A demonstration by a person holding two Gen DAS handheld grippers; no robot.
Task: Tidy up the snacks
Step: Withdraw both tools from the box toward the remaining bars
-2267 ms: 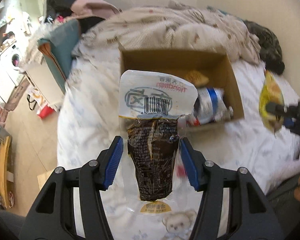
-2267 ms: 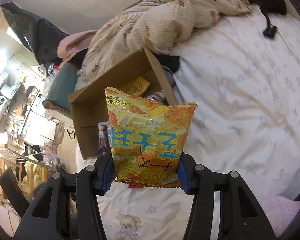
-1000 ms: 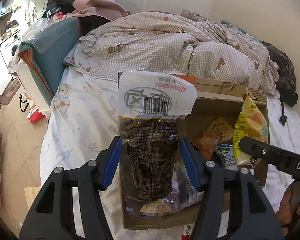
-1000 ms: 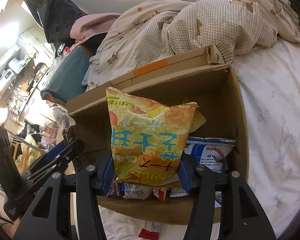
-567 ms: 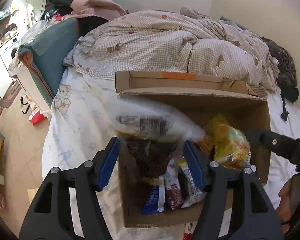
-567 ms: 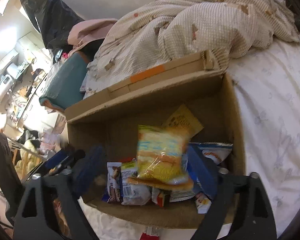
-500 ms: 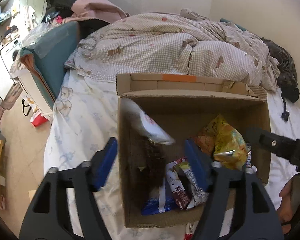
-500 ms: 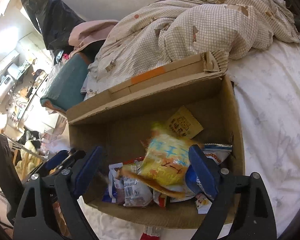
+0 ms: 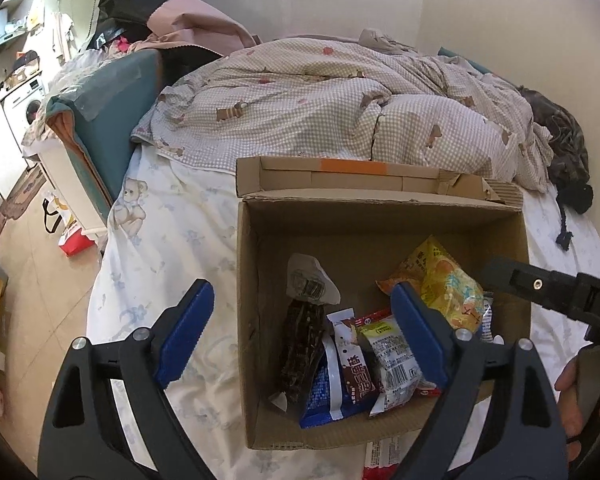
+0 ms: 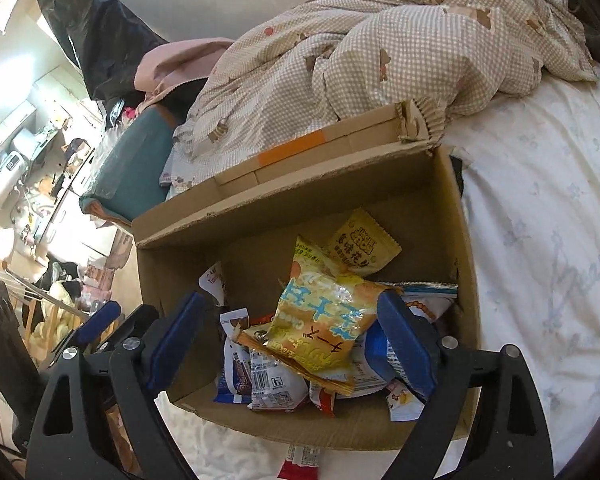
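**Both snack bags now lie in the cardboard box, both tongs empty**

Much of the pile is hard to read. The left tongs (image 9: pixel 300 330) cover part of the box's near-left wall and some packets, and the blue pad on their right side hides the edge of the yellow chip bag (image 9: pixel 446 286). Packets low in the cardboard box (image 9: pixel 380 208) overlap, so several show only a corner. A red-and-white wrapper (image 9: pixel 380 456) on the bed sheet (image 9: pixel 168 240) in front of the box is cut off by the frame edge in both views. At the far right of the left wrist view only a strip of the person's hand (image 9: pixel 572 388) shows behind the black bar of the right tongs (image 10: pixel 290 334).

A second ago each pair of tongs pinched a bag upright above the box; now both bags have dropped inside. The left tongs are released and still spreading, with nothing between the pads. The right tongs stand wide apart and grip nothing; the yellow bag lies below them.

The dark jerky pouch (image 9: pixel 302 340), clear with a white barcoded header, leans against the box's left wall, header uppermost. Just right of it sit a brown-and-white packet (image 9: pixel 354 364) over a blue one (image 9: pixel 324 392), then a clear packet with a green label (image 9: pixel 392 356). The yellow chip bag, printed with blue characters, lies tilted on top of the pile toward the right, its crimped end frayed. Behind it, a smaller yellow sachet (image 10: pixel 364 248) rests against the back wall. The box sits on the bed beside a checked quilt (image 9: pixel 320 112).
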